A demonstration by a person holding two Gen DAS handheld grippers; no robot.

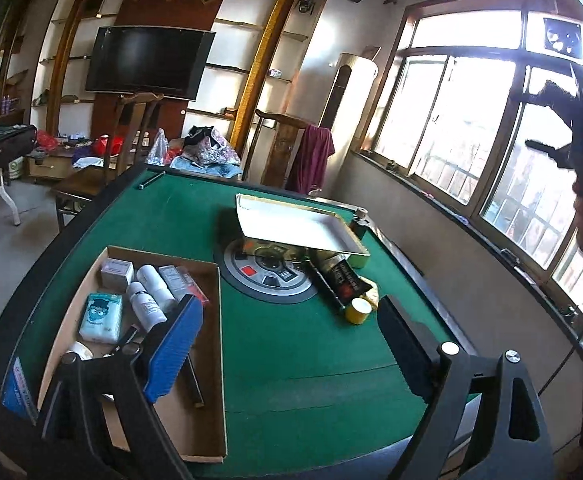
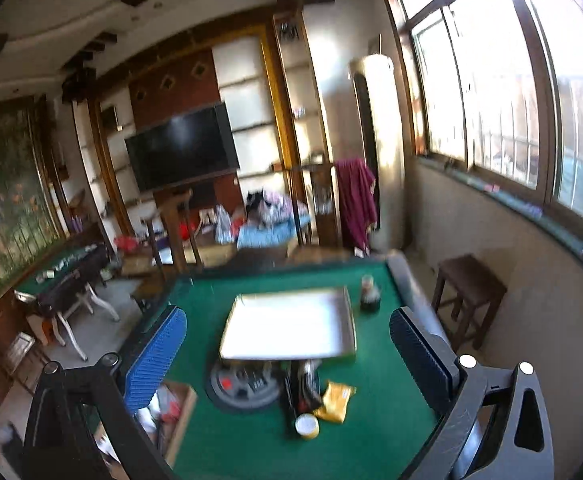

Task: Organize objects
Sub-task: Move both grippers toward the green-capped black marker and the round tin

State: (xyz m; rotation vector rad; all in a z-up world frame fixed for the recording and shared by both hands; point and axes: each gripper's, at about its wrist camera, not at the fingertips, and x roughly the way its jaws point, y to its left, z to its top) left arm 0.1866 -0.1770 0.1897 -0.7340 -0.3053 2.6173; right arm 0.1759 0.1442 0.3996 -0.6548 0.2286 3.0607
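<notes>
Surface: green felt table (image 1: 291, 336), round control panel (image 1: 267, 276) at centre.
Objects: cardboard box (image 1: 211, 360) of bottles at left; white tray (image 1: 299, 226) near the middle.
Room: television (image 1: 149, 62), windows (image 1: 471, 128).
Left gripper (image 1: 291, 344): spread, empty.
Right gripper (image 2: 287, 364): spread, empty.

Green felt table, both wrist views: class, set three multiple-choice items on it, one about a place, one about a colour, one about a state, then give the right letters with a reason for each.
1. Where does the pack of tissues lie?
A. in the cardboard box
B. in the white tray
C. on the stool

2. What colour is the small round tub near the black packet?
A. red
B. yellow
C. blue

3. How do the left gripper and right gripper stand?
A. both shut on bottles
B. one shut, one open
C. both open and holding nothing

Answers: 1 A, it lies inside the box walls beside the white bottles. 2 B, its side is yellow. 3 C, bare green felt shows between each pair of fingers.
</notes>
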